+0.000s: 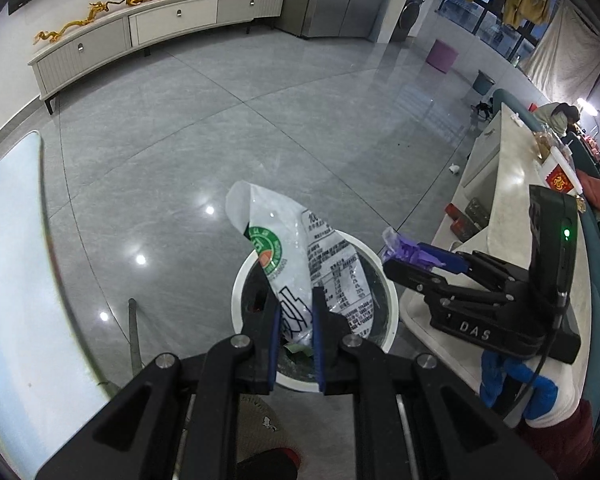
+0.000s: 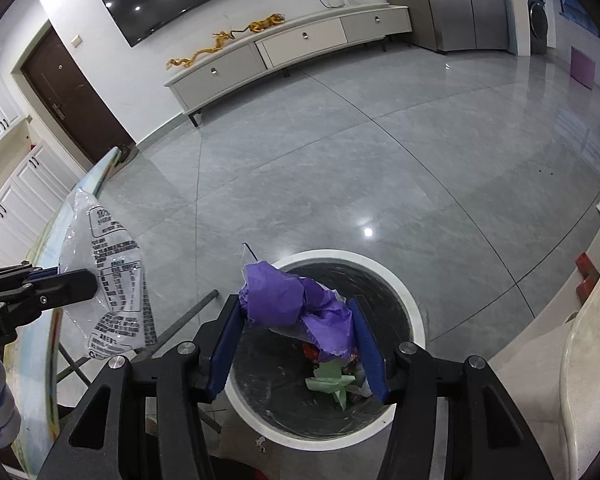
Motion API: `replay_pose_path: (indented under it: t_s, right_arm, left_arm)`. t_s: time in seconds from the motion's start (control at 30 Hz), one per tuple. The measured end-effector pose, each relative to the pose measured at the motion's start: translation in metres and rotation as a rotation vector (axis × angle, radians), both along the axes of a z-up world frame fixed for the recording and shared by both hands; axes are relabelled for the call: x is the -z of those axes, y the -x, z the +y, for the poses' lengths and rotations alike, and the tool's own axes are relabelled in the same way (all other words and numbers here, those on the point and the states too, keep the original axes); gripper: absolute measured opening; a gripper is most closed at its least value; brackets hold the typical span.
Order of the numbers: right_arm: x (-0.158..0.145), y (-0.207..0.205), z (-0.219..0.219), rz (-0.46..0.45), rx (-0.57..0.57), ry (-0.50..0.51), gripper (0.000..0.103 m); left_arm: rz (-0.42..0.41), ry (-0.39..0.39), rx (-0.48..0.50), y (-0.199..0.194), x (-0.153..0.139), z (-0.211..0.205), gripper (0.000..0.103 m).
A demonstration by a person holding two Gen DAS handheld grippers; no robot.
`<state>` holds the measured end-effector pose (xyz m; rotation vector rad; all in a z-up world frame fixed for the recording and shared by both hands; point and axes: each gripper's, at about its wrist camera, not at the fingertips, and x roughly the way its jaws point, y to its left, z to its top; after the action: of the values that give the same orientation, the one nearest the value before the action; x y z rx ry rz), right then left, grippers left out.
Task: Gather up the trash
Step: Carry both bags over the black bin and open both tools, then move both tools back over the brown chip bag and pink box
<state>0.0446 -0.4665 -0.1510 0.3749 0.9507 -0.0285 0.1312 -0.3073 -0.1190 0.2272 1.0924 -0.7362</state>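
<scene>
A clear plastic food bag (image 1: 292, 252) with a green logo and black print hangs over a white-rimmed trash bin (image 1: 392, 300) lined in black. My left gripper (image 1: 296, 300) is shut on the bag's lower end. In the right wrist view the same bag (image 2: 116, 276) sticks out of the left gripper (image 2: 80, 280) at the left, beside the bin (image 2: 415, 320). My right gripper (image 2: 294, 304) is shut on a crumpled purple wrapper (image 2: 284, 296) just above the bin's opening. The left wrist view shows this gripper (image 1: 391, 264) and the purple wrapper (image 1: 403, 250) at the bin's right edge.
Green paper (image 2: 331, 384) and red scraps lie inside the bin. A glass tabletop (image 1: 12, 260) with a metal leg (image 1: 134, 336) stands to the left. A pale stone counter (image 1: 511, 200) runs along the right. Open grey tiled floor (image 1: 260, 140) stretches ahead to a low cabinet (image 1: 172, 20).
</scene>
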Motion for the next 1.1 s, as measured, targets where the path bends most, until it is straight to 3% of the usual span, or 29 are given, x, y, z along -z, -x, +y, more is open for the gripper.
replay_pose_path:
  t_s: [0.23, 0.33, 0.37, 0.67, 0.87, 1.1]
  right_arm:
    - [0.002, -0.004, 0.004, 0.017, 0.006, 0.020, 0.058]
    - [0.005, -0.002, 0.001, 0.020, 0.023, 0.025, 0.062]
    - [0.005, -0.001, 0.000, 0.020, 0.027, 0.026, 0.062]
    - [-0.006, 0.008, 0.002, 0.005, 0.034, 0.037, 0.063]
    - [-0.032, 0.015, 0.020, -0.047, 0.015, 0.065, 0.069]
    - [-0.079, 0.023, 0.053, -0.139, -0.017, 0.136, 0.088]
  left_arm:
    - [0.055, 0.039, 0.005, -0.002, 0.009, -0.012, 0.019]
    - [0.063, 0.060, -0.005, -0.003, 0.009, -0.013, 0.043]
    - [0.058, 0.063, -0.010, -0.003, 0.008, -0.012, 0.046]
    - [-0.005, 0.090, -0.039, 0.005, -0.013, 0.009, 0.046]
    - [-0.085, 0.135, -0.084, 0.015, -0.038, 0.044, 0.046]
    - [-0.211, 0.188, -0.150, 0.036, -0.074, 0.105, 0.046]
